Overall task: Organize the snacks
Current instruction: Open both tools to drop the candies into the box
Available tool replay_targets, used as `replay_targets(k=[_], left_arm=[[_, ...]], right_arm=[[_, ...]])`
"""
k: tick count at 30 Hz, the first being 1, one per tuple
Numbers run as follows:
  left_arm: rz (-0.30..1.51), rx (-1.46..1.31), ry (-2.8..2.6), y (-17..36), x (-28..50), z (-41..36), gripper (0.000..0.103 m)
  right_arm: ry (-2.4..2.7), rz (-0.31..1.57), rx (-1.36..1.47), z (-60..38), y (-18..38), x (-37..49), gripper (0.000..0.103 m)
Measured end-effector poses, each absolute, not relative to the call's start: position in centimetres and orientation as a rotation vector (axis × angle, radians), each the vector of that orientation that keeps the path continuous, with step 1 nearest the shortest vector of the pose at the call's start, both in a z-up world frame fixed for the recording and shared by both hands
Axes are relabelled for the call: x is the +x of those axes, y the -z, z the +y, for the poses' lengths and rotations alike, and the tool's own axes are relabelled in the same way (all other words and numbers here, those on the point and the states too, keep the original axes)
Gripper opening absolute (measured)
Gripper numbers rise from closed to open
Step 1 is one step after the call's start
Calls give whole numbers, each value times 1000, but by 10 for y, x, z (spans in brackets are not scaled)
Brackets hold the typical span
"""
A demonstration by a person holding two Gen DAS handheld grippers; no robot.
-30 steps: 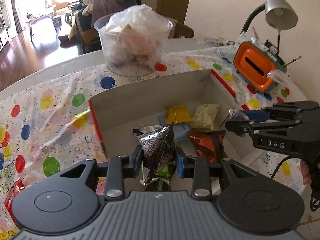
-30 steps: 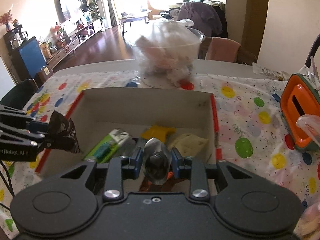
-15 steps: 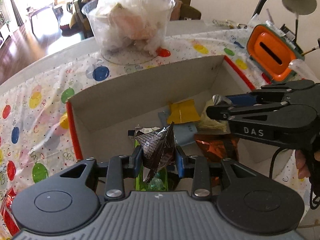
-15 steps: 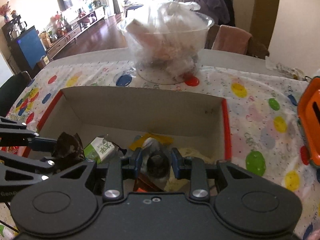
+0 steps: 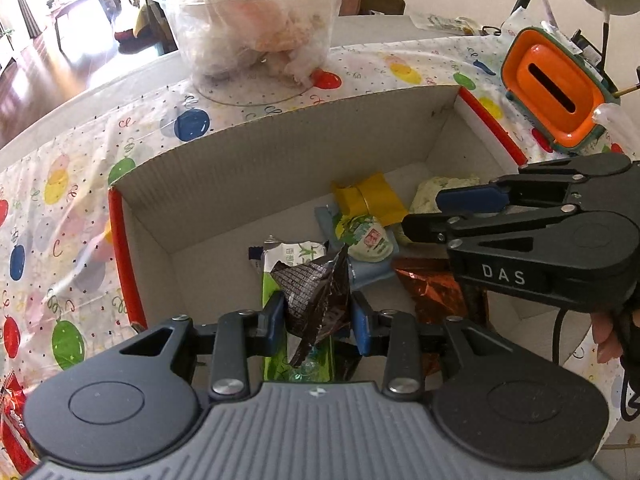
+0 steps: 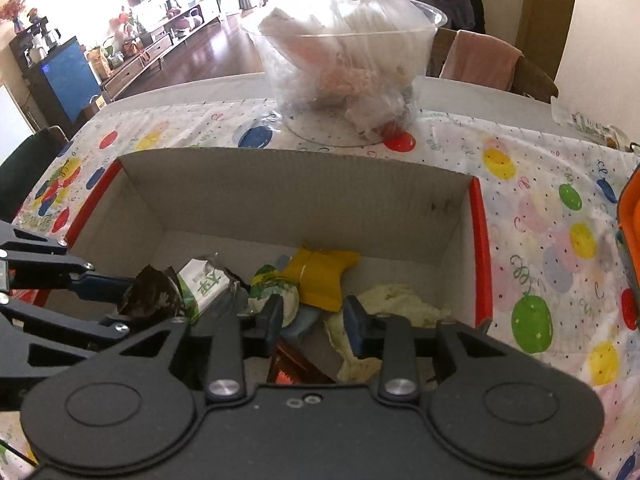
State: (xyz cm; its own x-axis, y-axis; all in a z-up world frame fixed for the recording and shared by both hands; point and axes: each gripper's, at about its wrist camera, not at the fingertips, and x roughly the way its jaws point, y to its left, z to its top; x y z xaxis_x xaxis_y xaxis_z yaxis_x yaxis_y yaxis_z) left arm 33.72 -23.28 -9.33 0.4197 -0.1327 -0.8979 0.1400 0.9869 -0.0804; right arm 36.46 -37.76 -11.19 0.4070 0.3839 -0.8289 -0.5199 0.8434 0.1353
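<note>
The dark foil snack packet (image 5: 318, 298) is pinched in the left gripper (image 5: 318, 316) over the cardboard box (image 5: 280, 168), not yet dropped. The right gripper (image 6: 313, 318) has just been opening; its fingers stand narrowly apart with nothing between them. The box already holds a yellow packet (image 6: 324, 276) at 12 o'clock, a green-and-white pouch (image 6: 204, 284), a copper wrapper (image 5: 432, 292). A red packet (image 5: 14, 420) waits on the surface at 8 o'clock

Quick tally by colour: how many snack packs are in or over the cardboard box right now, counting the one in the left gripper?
Yellow pack: 1
Cream pack: 1
Green-and-white: 2, the round cup and the long pack
Light blue pack: 1
Copper foil pack: 1
Dark brown pack, held in the left gripper: 1
Total: 7
</note>
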Motion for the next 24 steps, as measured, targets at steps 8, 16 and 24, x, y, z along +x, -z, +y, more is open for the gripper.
replay_targets(k=[8,16,24], left_arm=[[1072,-1,178,81,323,-229,50],[1010,-29,187,62,302,-221,50],[949,-44,193,43,279,-209,52]], right_arm=[[-575,995,-91,-386,98,352,40],[-574,964,-82,-390,81,333,46],[-602,909,-71,-381,56,307,58]])
